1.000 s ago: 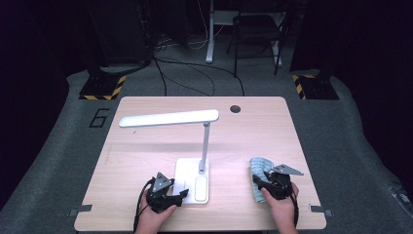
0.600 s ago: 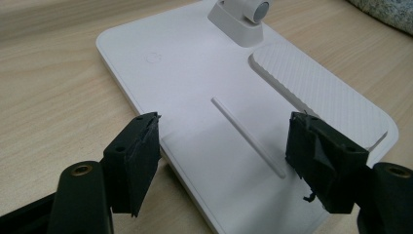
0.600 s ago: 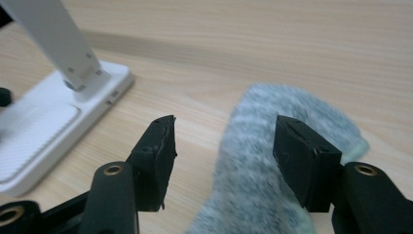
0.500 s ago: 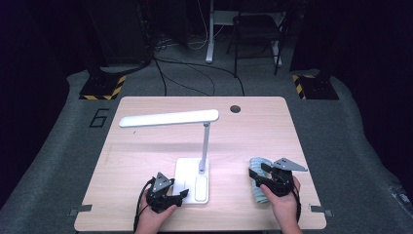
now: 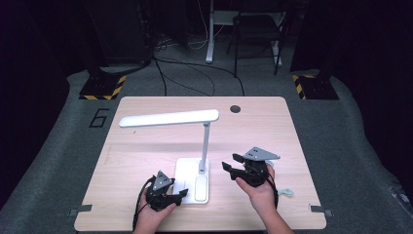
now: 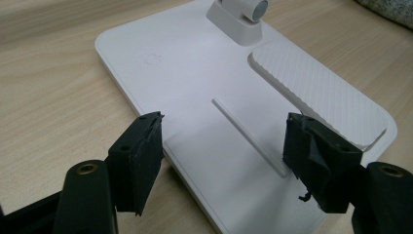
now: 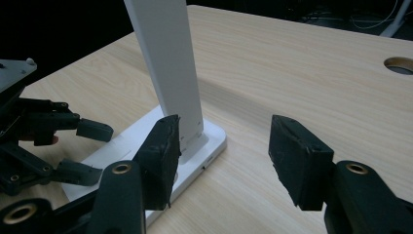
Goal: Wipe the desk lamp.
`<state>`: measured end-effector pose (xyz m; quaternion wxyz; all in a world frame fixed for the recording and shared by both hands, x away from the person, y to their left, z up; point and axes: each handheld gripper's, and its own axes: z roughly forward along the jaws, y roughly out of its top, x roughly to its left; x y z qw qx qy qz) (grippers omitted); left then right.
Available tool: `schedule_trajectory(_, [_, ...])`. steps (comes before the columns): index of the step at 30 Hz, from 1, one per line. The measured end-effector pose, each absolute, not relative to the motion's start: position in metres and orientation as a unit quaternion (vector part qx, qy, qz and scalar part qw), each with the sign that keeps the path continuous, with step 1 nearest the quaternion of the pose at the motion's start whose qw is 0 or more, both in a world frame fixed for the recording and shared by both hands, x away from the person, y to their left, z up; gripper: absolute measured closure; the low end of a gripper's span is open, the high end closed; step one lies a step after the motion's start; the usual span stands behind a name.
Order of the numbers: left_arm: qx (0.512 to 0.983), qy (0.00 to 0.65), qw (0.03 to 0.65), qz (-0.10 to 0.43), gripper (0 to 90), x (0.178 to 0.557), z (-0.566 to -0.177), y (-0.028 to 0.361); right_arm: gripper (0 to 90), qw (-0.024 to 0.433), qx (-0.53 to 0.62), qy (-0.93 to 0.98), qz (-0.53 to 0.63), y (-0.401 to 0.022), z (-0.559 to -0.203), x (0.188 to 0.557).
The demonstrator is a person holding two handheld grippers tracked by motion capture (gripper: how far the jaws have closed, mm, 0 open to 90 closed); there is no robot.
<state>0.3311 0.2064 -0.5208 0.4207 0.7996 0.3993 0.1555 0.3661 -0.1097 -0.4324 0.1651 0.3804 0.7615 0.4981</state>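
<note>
1. The left gripper (image 5: pixel 171 196) sits low at the near-left corner of the lamp base (image 6: pixel 204 97), its jaws wide apart with a black pad on either side of that corner and neither visibly pressing on it. The jaws have just eased inward a little.

2. The right gripper (image 5: pixel 233 163) hangs above the table (image 5: pixel 311 146), just right of the lamp's post (image 5: pixel 205 148), jaws partly open and holding nothing. They have just been narrowing. In the right gripper view the post (image 7: pixel 168 63) stands just beyond the left pad.

3. Handling, as a judgement: the lamp looks like rigid, smooth plastic, likely slippery under hard pads. The base is flat and probably weighted, so it should stay put if pinned at an edge. The long head (image 5: pixel 169 118) overhangs far to the left, so lifting by the post alone could tip it. The safest holds are the base edge and the post low down.

4. The lamp is all white: a rounded rectangular base with a ribbed pad (image 6: pixel 316 92), a thin groove, a slim upright post and a flat bar head. It stands at the table's near middle.

5. A pale cloth (image 5: pixel 287 192) lies behind the right hand.
</note>
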Motion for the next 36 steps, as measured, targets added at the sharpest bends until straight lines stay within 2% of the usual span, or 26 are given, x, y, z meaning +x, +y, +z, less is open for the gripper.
schedule_trajectory(6, [0.795, 0.402, 0.428, 0.151, 31.3, 0.332, -0.516, 0.207, 43.1, 0.137, 0.373, 0.767, 0.503, -0.093, -0.426, 0.374])
schedule_trajectory(24, [0.796, 0.394, 0.429, 0.162, 31.3, 0.334, -0.502, 0.213, 46.1, 0.128, 0.344, 0.774, 0.516, -0.051, -0.417, 0.381])
schedule_trajectory(32, [0.799, 0.394, 0.426, 0.161, 31.3, 0.332, -0.498, 0.219, 49.1, 0.150, 0.356, 0.768, 0.510, -0.043, -0.414, 0.386])
schedule_trajectory(36, [0.797, 0.395, 0.426, 0.164, 31.3, 0.332, -0.497, 0.221, 55.0, 0.166, 0.354, 0.768, 0.507, -0.039, -0.412, 0.392])
